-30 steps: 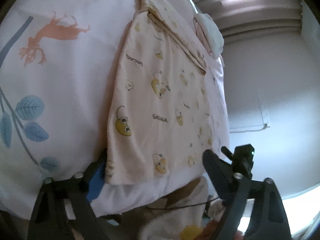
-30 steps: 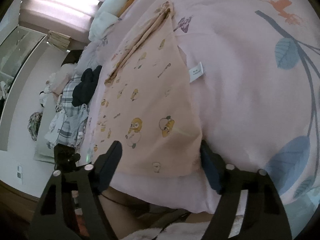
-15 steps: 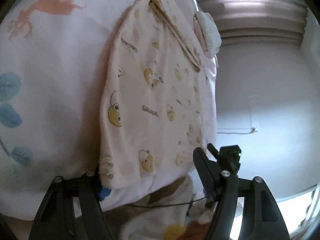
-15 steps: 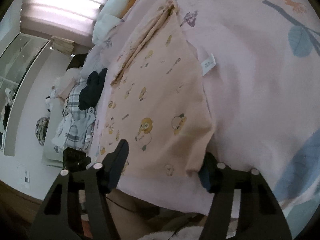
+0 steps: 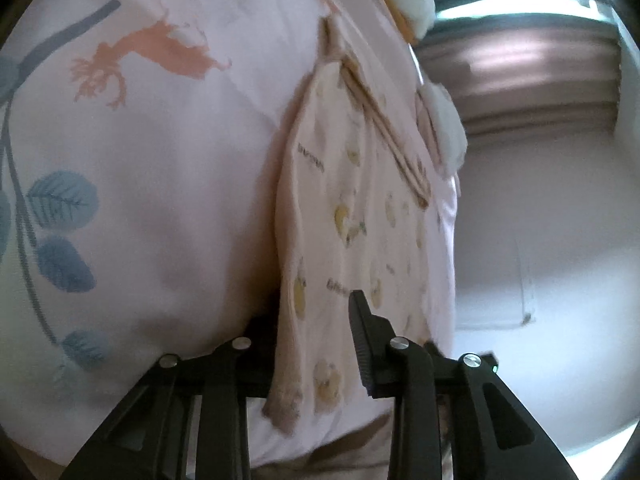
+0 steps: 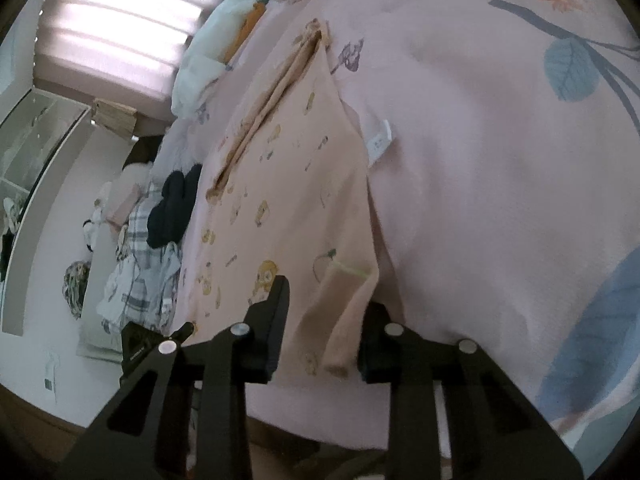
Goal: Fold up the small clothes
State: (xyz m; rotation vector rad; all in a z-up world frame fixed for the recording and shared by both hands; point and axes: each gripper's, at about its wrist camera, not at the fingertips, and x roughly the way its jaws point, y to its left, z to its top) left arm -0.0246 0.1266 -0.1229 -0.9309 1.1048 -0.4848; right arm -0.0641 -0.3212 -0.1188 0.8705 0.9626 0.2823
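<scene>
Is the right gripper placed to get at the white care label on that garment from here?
Probably not yet. The right gripper has just been closing on the garment near hem corner; the label sits well up the side edge, though nothing covers it.

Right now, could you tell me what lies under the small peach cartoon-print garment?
The pale pink bedcover with leaf and deer prints lies under the peach cartoon-print garment. Whatever is beneath its middle is hidden.

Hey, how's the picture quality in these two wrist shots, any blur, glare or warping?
Left wrist view: the printed garment is motion-smeared, its cartoon prints soft; strong fisheye bending toward dark corners. Right wrist view: sharper, though the bright window blind is washed out by glare, and the bedspread bulges from lens distortion.
</scene>
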